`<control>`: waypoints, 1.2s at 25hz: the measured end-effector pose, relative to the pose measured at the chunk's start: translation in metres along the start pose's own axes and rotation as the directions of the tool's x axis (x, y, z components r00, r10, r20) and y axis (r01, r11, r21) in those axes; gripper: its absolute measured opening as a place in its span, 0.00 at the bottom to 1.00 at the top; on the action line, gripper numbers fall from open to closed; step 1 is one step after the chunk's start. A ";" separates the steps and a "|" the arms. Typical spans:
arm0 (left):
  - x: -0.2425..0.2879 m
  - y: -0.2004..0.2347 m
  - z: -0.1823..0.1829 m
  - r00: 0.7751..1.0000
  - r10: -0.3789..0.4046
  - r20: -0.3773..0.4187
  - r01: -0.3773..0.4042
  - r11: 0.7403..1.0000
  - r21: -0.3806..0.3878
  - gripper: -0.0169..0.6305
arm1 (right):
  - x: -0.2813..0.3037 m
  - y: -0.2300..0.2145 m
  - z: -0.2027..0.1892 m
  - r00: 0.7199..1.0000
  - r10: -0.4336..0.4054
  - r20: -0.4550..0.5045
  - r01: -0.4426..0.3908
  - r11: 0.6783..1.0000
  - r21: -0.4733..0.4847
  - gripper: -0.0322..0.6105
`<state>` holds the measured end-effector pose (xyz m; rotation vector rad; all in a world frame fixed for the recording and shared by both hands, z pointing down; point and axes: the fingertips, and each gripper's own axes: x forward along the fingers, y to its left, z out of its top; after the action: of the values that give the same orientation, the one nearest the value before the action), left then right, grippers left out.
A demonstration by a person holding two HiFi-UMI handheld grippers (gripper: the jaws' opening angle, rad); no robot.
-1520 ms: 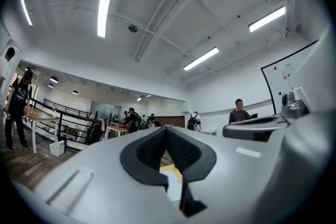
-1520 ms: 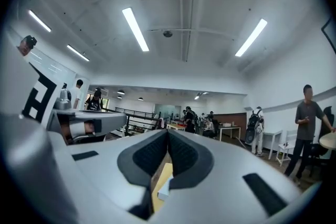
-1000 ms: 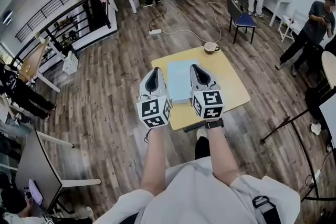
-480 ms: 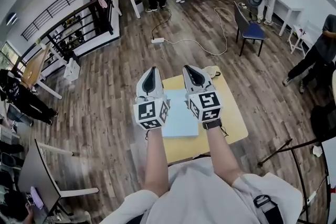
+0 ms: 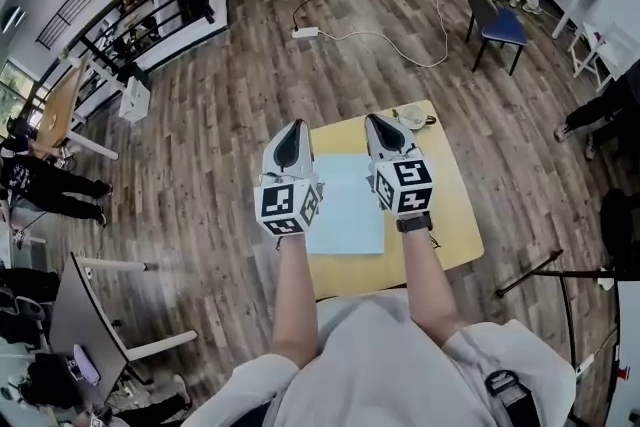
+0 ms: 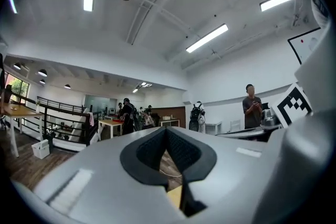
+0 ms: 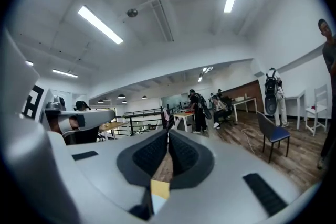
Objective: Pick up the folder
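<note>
**Both Grippers Closed and Empty Above the Table**

The folder [image 5: 345,205], light blue, lies flat on the yellow table [image 5: 448,215], near its left half. The left gripper [image 5: 292,137] is above the table's left edge and the right gripper [image 5: 381,130] above its middle. Each has its jaws pressed together, gripping nothing. A cup [image 5: 410,116] stands at the table's far corner.

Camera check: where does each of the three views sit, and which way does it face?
Head view: on the person's head, facing steeply down at the folder on the yellow table; forearms, left hand-held gripper and right hand-held gripper show.
Left gripper view: on the left hand-held gripper, facing level across the room; shut jaws show.
Right gripper view: same on the right hand-held gripper; shut jaws show.
Shared: blue chair, in head and right gripper views.
</note>
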<state>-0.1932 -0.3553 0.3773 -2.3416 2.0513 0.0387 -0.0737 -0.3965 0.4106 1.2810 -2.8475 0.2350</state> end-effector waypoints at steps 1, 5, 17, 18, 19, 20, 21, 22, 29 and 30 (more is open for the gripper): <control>0.002 0.007 -0.012 1.000 0.004 -0.031 -0.004 1.000 -0.010 0.04 | 0.003 0.000 -0.012 1.000 -0.001 -0.031 0.001 1.000 0.014 0.06; 0.005 0.029 -0.065 0.988 0.000 -0.157 -0.007 0.999 -0.046 0.04 | 0.014 0.000 -0.072 0.984 -0.010 -0.177 0.020 0.998 0.058 0.06; -0.018 0.041 -0.238 0.839 -0.100 -0.535 0.000 0.983 -0.184 0.05 | -0.011 -0.005 -0.235 0.856 -0.084 -0.510 0.162 0.981 0.110 0.07; -0.022 0.044 -0.251 0.814 -0.096 -0.573 -0.017 0.982 -0.189 0.06 | -0.015 -0.006 -0.245 0.843 -0.086 -0.531 0.168 0.980 0.107 0.09; -0.028 0.046 -0.265 0.785 -0.094 -0.613 -0.037 0.980 -0.197 0.10 | -0.018 -0.006 -0.255 0.827 -0.088 -0.555 0.172 0.980 0.101 0.20; -0.033 0.048 -0.278 0.755 -0.096 -0.648 -0.056 0.976 -0.210 0.15 | -0.022 -0.007 -0.265 0.810 -0.086 -0.580 0.175 0.980 0.098 0.25; -0.038 0.050 -0.289 0.730 -0.104 -0.676 -0.072 0.971 -0.227 0.20 | -0.026 -0.008 -0.275 0.794 -0.082 -0.603 0.179 0.978 0.103 0.30; -0.043 0.052 -0.299 0.710 -0.115 -0.694 -0.085 0.965 -0.246 0.24 | -0.029 -0.010 -0.284 0.780 -0.073 -0.622 0.185 0.976 0.117 0.35; -0.065 0.046 -0.350 0.633 -0.250 -0.733 -0.118 0.904 -0.411 0.57 | -0.043 -0.016 -0.331 0.742 0.000 -0.670 0.286 0.904 0.318 0.49; -0.068 0.043 -0.356 0.622 -0.274 -0.733 -0.122 0.891 -0.436 0.60 | -0.046 -0.016 -0.338 0.739 0.008 -0.674 0.300 0.891 0.340 0.50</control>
<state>-0.2444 -0.3074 0.7351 -3.1389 2.4683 -0.7447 -0.0488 -0.3258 0.7433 1.1452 -2.1136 1.1228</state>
